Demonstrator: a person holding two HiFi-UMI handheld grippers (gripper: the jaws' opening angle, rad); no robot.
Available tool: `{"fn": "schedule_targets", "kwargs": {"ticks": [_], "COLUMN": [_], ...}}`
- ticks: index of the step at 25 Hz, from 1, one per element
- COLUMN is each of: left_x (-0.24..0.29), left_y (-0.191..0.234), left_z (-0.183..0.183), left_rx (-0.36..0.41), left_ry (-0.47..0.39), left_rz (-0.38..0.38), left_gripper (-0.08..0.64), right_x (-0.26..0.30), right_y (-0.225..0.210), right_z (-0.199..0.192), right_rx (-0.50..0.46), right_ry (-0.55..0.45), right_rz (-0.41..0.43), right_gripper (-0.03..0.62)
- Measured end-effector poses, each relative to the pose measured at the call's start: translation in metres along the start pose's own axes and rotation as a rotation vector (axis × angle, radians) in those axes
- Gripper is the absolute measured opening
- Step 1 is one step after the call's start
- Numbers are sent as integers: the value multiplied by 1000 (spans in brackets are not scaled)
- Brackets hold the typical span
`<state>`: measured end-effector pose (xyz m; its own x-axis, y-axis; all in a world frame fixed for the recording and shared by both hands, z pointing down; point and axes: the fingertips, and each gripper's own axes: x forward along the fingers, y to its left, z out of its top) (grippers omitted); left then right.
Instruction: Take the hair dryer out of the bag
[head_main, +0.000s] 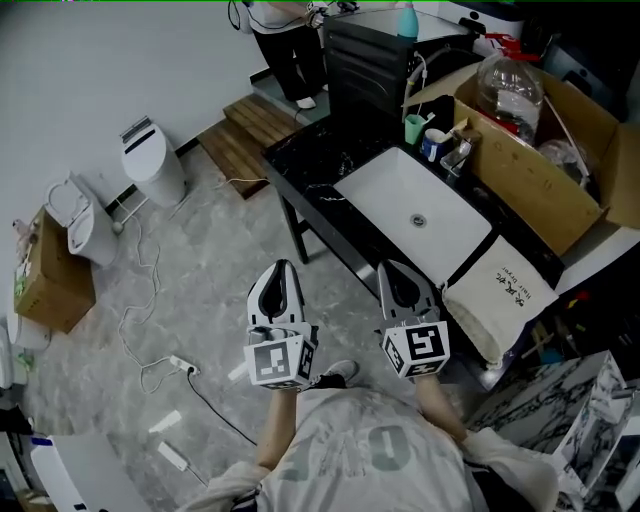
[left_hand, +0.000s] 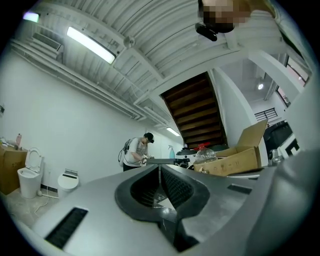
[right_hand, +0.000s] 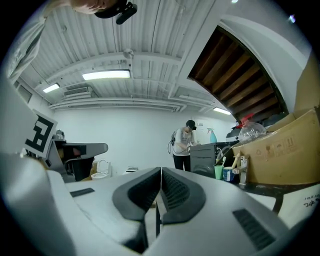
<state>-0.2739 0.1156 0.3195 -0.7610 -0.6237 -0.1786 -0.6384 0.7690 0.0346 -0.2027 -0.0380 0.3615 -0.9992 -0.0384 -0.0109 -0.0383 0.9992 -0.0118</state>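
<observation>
Just right of the closed right tongs (head_main: 390, 268) lies the cloth bag (head_main: 505, 290).

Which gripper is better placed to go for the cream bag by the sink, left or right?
Right, probably. The right gripper sits close beside the cream bag next to the sink; the left gripper hangs over the floor, farther off. Both are shut and empty.

Long tube lights (left_hand: 90, 44) on the ribbed ceiling (right_hand: 150, 40) throw bright, even light and burn out to white glare. The pale floor (head_main: 200, 300) carries only faint, soft shadows, and the black counter (head_main: 320, 185) shows small glints. Both gripper views bend straight lines hard toward dark, rounded corners, and their nearest foreground is soft.
</observation>
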Motion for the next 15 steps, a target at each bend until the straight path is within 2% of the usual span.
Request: {"fn": "schedule_targets", "kwargs": {"ticks": [6, 9, 10, 11, 12, 15], "left_x": [20, 30, 33, 37, 41, 52], "left_y": [16, 25, 26, 27, 28, 35], "left_z": [-9, -13, -14, -16, -18, -23], "left_rx": [-15, -19, -23, -29, -35, -51], "left_ry": [22, 16, 15, 14, 16, 28], "left_rz": [-14, -25, -32, -45, -57, -66], "left_gripper": [37, 40, 84, 230, 304, 333], "right_x": [24, 36, 40, 44, 49, 61], "right_y": [-6, -3, -1, 0, 0, -4], "right_z": [-2, 0, -1, -3, -5, -11], "right_rx": [16, 35, 40, 46, 52, 56], "right_ry": [-3, -20, -18, -9, 2, 32], "right_rz": [-42, -12, 5, 17, 18, -10], "right_gripper": [32, 34, 48, 181, 296, 325]}}
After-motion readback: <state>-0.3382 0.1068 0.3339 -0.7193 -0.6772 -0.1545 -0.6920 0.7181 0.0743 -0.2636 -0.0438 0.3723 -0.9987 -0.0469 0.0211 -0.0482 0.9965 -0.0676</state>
